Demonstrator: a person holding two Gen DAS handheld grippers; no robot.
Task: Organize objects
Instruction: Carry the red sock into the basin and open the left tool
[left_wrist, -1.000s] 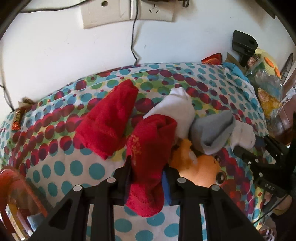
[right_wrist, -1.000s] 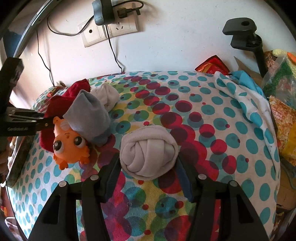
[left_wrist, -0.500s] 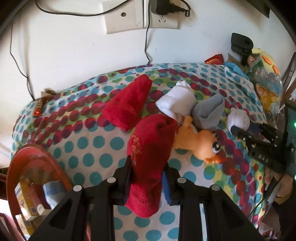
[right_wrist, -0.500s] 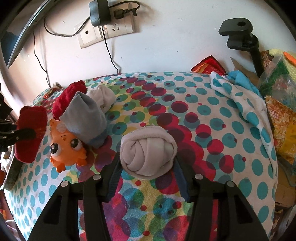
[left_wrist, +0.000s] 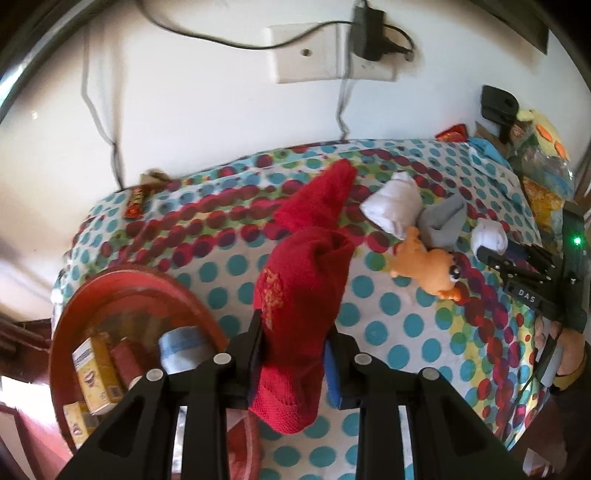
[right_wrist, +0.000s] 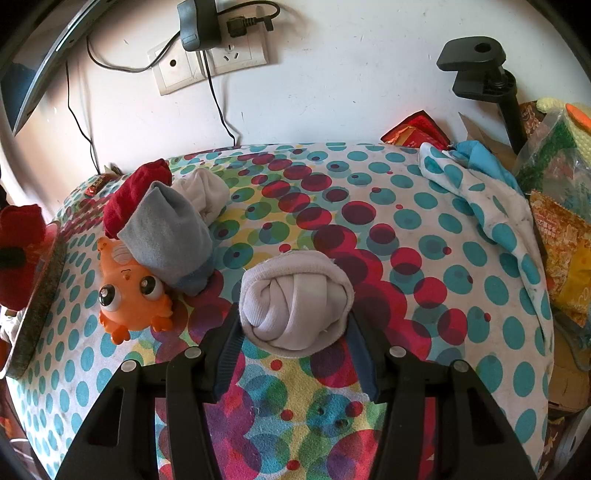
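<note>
My left gripper (left_wrist: 293, 345) is shut on a red sock (left_wrist: 301, 306) and holds it above the table's left edge, beside a red tray (left_wrist: 122, 291). My right gripper (right_wrist: 293, 332) is shut on a rolled white sock (right_wrist: 295, 301) over the dotted tablecloth (right_wrist: 406, 240). On the cloth lie a second red sock (left_wrist: 317, 201), a white sock (left_wrist: 393, 208), a grey sock (right_wrist: 168, 236) and an orange toy fish (right_wrist: 129, 295). The right gripper also shows in the left wrist view (left_wrist: 524, 273).
The red tray holds small boxes (left_wrist: 96, 373) and a pale packet. A snack bar (left_wrist: 136, 201) lies at the table's back left. Snack bags (right_wrist: 561, 236) and a black clamp (right_wrist: 480, 70) stand at the right. Wall sockets with cables (right_wrist: 210, 55) are behind.
My left gripper has pulled back and to the left with the red sock, away from the sock pile, so the red tray has come into view. The right gripper has barely moved.
</note>
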